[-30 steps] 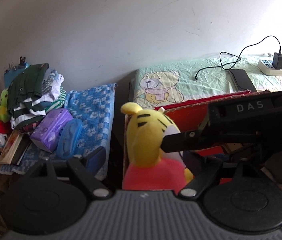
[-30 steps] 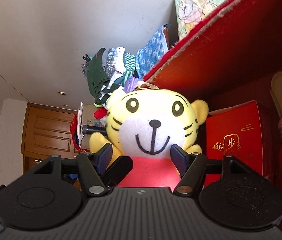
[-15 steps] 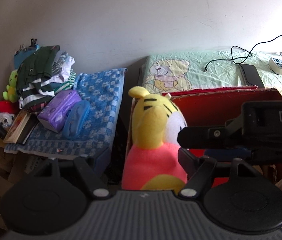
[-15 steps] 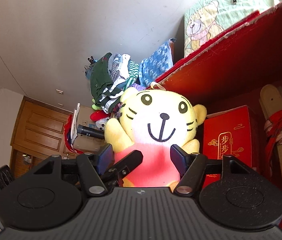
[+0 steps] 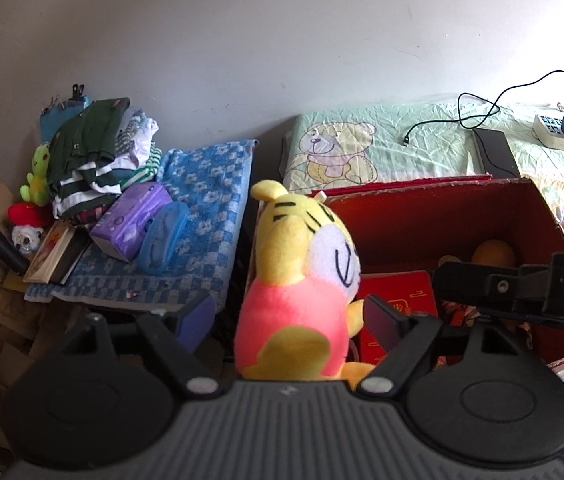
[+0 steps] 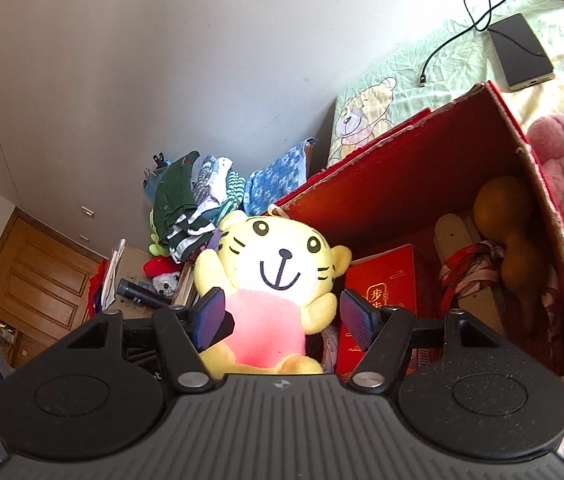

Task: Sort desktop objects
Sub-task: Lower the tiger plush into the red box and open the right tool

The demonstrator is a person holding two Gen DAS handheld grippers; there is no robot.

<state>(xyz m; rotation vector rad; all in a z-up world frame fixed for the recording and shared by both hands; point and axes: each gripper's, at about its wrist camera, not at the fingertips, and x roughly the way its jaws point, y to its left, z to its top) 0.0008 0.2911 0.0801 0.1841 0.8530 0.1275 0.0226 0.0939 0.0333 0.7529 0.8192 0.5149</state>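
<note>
Tiger plush (image 6: 277,288) sits between the right hand-held gripper (image 6: 282,316) fingers.

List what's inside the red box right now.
Inside the red box: a tiger plush at its left end, a small red carton, a gourd, and a pale board wrapped in red ribbon. The floor under them is hidden.

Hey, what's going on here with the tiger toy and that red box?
A person works two hand-held grippers around a tiger plush at the near corner of an open red box. The right hand-held gripper straddles its pink belly with jaws open, not clamped. The left hand-held gripper is open beside it. The box already holds a smaller red box and a gourd.
</note>
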